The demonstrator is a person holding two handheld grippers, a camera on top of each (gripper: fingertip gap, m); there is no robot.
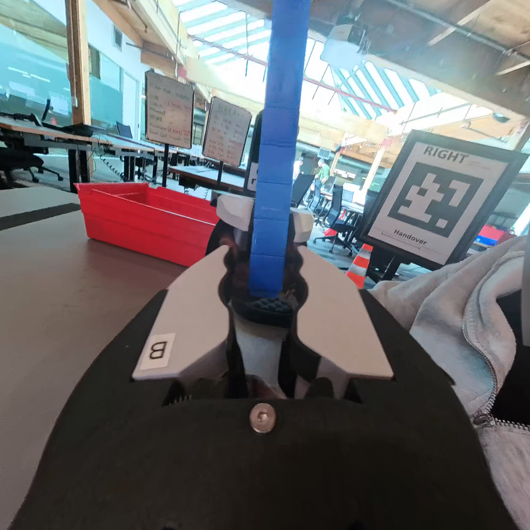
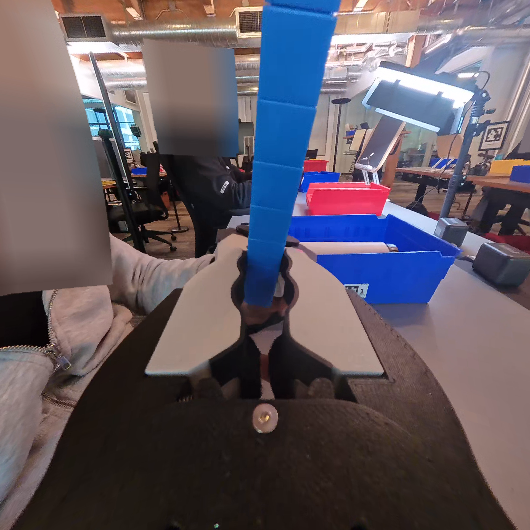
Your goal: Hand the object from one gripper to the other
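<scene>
Right wrist view: both the right hand-held gripper (image 2: 263, 275) & left hand-held gripper (image 1: 265, 269) clamp the blue block rod (image 2: 284, 143) upright, above the worktop (image 2: 459, 329). Giver should let go only w/ receiver firm.

A large open workshop with exposed timber ceiling beams (image 1: 447, 34) and a bright skylight (image 1: 358, 86) overhead. Silver air ducts (image 2: 172, 31) run under the ceiling. Rows of long desks (image 1: 86, 137) with black office chairs (image 1: 20, 163) fill the floor. Two whiteboards (image 1: 169, 110) stand on poles, an orange traffic cone (image 1: 360, 265) sits on the floor, and a lit lamp panel (image 2: 421, 94) on a stand leans over the grey worktop (image 2: 459, 358).
</scene>
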